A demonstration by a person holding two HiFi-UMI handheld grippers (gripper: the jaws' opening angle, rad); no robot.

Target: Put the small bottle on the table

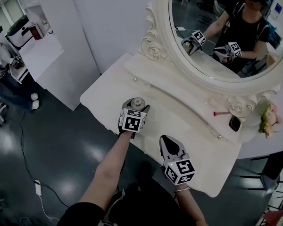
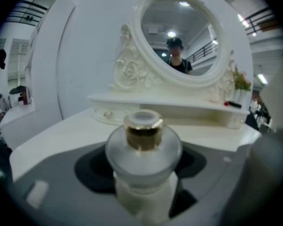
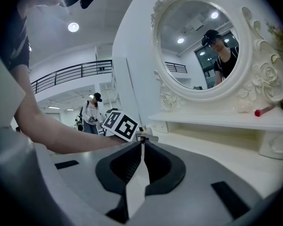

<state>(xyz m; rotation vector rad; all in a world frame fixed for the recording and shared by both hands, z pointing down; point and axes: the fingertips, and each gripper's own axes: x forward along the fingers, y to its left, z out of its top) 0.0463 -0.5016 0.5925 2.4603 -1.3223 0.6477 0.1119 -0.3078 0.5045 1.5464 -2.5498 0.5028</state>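
Note:
A small frosted glass bottle [image 2: 144,147] with a gold collar and a pale cap stands upright between the jaws of my left gripper [image 1: 136,107], which is shut on its round body. In the head view the bottle [image 1: 138,101] hangs over the near left part of the white dressing table [image 1: 104,91]. Whether its base touches the tabletop is hidden. My right gripper [image 1: 169,144] hovers over the table's front edge, to the right of the left one. Its jaws are shut, with the tips meeting and nothing between them [image 3: 142,144].
A large oval mirror [image 1: 226,27] in an ornate white frame stands at the back of the table. On the shelf below it lie a red stick [image 1: 221,113] and a small dark object [image 1: 234,123], beside pink flowers [image 1: 268,117]. Another person [image 1: 2,65] stands far left.

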